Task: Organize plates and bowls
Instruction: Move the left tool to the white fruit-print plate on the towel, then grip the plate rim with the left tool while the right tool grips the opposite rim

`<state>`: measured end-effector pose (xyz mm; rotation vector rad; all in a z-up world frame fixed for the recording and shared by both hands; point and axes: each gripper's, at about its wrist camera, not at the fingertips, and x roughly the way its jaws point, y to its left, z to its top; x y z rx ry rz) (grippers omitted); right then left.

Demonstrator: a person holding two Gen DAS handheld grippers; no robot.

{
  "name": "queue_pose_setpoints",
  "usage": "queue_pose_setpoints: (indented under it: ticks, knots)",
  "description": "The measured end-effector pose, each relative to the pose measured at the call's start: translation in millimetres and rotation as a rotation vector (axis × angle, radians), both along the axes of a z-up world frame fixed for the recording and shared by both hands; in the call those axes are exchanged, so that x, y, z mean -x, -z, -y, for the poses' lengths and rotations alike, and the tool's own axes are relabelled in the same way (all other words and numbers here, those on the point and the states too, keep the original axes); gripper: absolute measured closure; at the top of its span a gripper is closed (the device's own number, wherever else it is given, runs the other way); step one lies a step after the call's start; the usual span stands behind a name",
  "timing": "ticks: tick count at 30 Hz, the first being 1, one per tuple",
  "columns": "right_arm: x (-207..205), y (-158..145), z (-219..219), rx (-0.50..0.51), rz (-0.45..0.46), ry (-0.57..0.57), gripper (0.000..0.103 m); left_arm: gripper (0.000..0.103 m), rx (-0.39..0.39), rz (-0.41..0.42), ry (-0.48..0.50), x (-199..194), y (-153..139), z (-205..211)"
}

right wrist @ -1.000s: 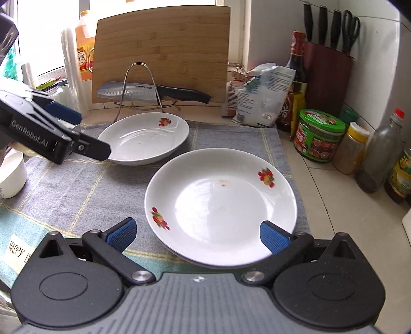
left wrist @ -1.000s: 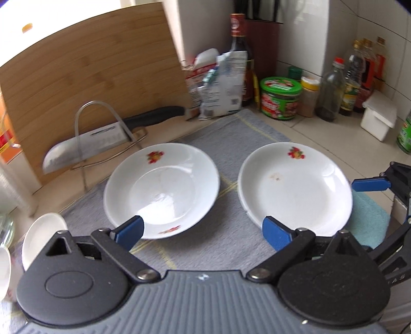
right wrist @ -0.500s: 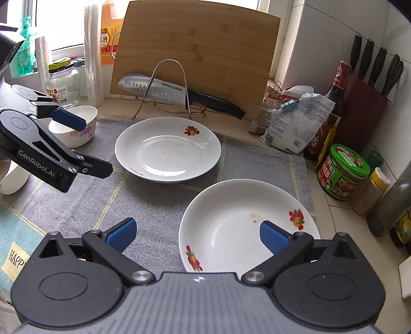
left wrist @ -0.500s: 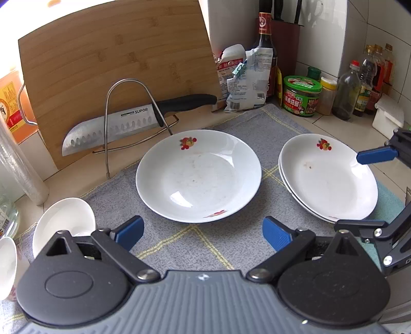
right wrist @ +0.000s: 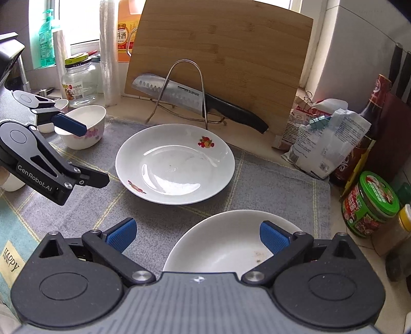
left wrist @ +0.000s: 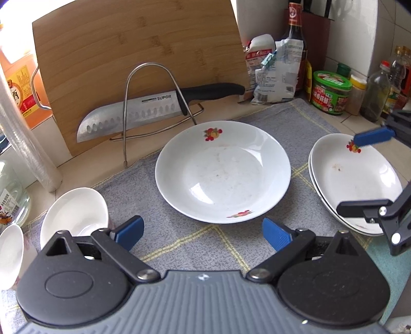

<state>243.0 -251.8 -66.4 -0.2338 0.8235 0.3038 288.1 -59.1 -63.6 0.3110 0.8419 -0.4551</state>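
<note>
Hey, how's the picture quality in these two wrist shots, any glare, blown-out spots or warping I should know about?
Left wrist view: sharp, fisheye bends the cutting board, window glare on the single plate, top left corner washed out. Right wrist view: also sharp, the window is blown out white, bright streaks on the single plate, edges curve, corners go dark.
</note>
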Motion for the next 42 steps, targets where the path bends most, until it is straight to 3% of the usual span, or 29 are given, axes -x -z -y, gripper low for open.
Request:
queue_pose_setpoints:
  ticks: [12, 22, 30, 42]
  knots:
    - [-45.4, 10.5, 20.8, 0.004, 0.008, -0.145, 0.000, 0.005, -0.126, -0.019, 0.066, -8.9, 0.7, 19.6]
    - [-72.6, 15.9, 17.5, -0.036, -0.037, -0.161, 0.000, 0.005, -0.135, -0.077, 0.115, -27.9, 13.7, 16.3]
    - [-118.1, 17.8, 22.6, -0.153, -0.141, -0.162, 0.000, 0.005, -0.166, -0.106, 0.169, -42.4, 30.3, 21.9]
    - [-185.9, 49.2, 26.5, -0.301, -0.351, -0.188, 0.000, 0.005, -0.146, -0.159, 0.194, -66.3, 47.6, 19.4]
